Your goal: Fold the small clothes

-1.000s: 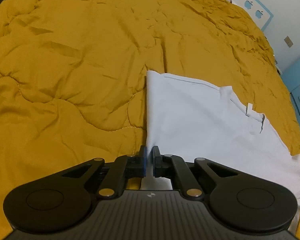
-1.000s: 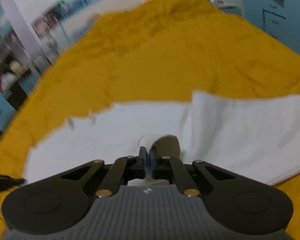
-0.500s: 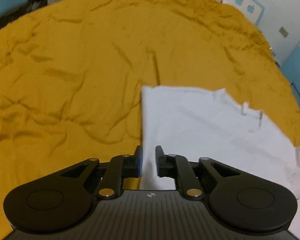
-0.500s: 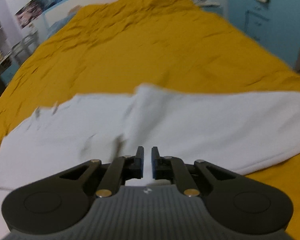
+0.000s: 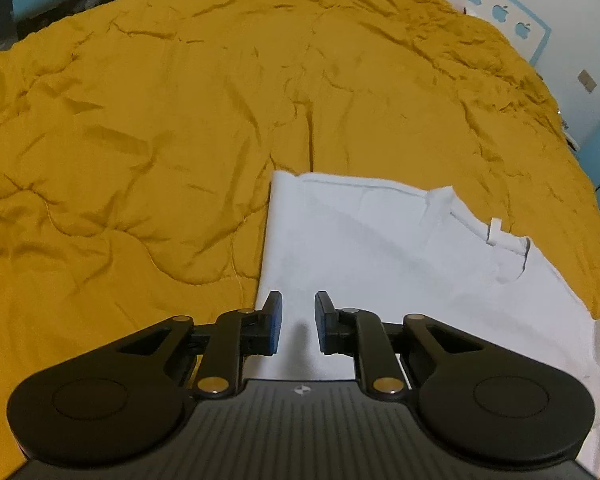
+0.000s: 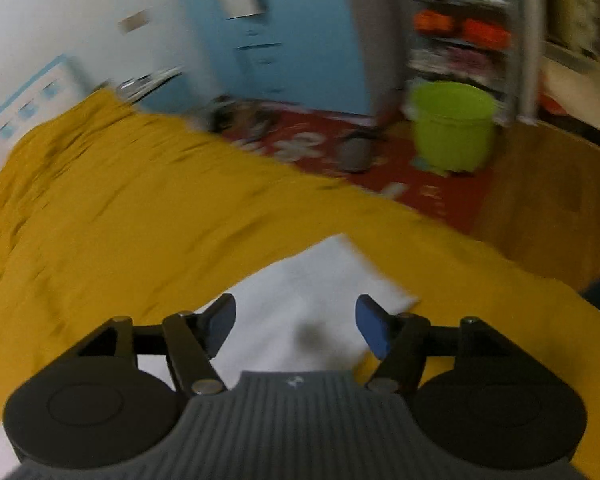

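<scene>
A white garment [image 5: 380, 256] lies folded flat on the mustard quilt [image 5: 160, 140], with a straight folded edge on its left and a neck label at the right. My left gripper [image 5: 298, 322] is open and empty, just above the garment's near left edge. In the right wrist view a corner of the same white garment [image 6: 320, 280] lies on the quilt [image 6: 120, 220]. My right gripper [image 6: 296, 320] is wide open and empty above that corner.
The quilt covers the whole bed. Past the bed's edge in the right wrist view are a red rug [image 6: 340, 152], a lime green bucket [image 6: 452, 124], wooden floor [image 6: 540, 200], shelves and a blue cabinet [image 6: 284, 32].
Both grippers were shut on the white garment a second ago and have opened and let it go. The right gripper has swung round toward the garment's corner and the bed's edge.
</scene>
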`<state>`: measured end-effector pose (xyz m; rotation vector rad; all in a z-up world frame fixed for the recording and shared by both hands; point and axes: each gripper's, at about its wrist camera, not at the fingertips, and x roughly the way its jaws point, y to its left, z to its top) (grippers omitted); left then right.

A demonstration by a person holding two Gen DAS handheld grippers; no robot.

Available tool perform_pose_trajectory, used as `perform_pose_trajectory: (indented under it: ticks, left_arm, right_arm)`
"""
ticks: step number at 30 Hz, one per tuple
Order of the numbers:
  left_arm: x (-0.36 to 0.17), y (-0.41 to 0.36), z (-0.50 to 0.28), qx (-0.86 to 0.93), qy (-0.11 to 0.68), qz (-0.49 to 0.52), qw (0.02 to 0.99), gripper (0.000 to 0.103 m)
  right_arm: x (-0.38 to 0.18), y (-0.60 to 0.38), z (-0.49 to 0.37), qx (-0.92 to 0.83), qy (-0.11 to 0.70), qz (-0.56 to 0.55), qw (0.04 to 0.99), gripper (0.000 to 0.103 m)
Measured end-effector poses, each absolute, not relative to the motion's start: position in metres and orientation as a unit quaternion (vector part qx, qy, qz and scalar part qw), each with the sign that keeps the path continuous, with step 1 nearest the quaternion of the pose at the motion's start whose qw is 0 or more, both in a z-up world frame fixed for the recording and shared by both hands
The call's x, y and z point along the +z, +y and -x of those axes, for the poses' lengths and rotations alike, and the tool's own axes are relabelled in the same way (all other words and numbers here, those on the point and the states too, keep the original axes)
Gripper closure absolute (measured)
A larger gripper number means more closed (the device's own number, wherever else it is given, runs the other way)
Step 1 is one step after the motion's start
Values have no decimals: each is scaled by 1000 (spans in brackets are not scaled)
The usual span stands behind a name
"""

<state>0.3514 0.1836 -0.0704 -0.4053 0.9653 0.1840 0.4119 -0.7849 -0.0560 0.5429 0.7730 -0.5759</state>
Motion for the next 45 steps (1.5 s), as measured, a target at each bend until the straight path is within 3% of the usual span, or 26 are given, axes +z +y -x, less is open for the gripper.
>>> perform_pose_trajectory:
  ticks: [7,9,11,20,28,32,37,45]
  left_arm:
    - [-78,183,-353,108,470,204,852,83]
    - [-77,183,-352,111,469,204,852,83]
    - [-75,183,-351,110,468,203,853,83]
    - [-57,184,-339,83,446,200,868,83]
    - [-32,186,-326,50,425,203,881,83]
    - [-21,187,-321,26,428,202,880,83]
    - [-10,194,-313,-11,425,218,878,83]
    - [-22,219,-305,-46,419,266,867,83]
  right_arm:
    - [-108,-831,-412,-312,380,-344,800,39]
    - [-113,-823,-412,-303,371,-349,805,58]
    - [-111,-817,-418,-289,375,-338,814,100]
    - [-20,-726,-432,-214,323,-224,894,102]
    - [87,-574,-430,-44,276,-205,938,102]
    - [116,-493,-428,37,276,-210,937,102]
    - [109,-389,-431,105,304,-210,923,102]
    - [19,-248,-424,167,389,-180,888,102]
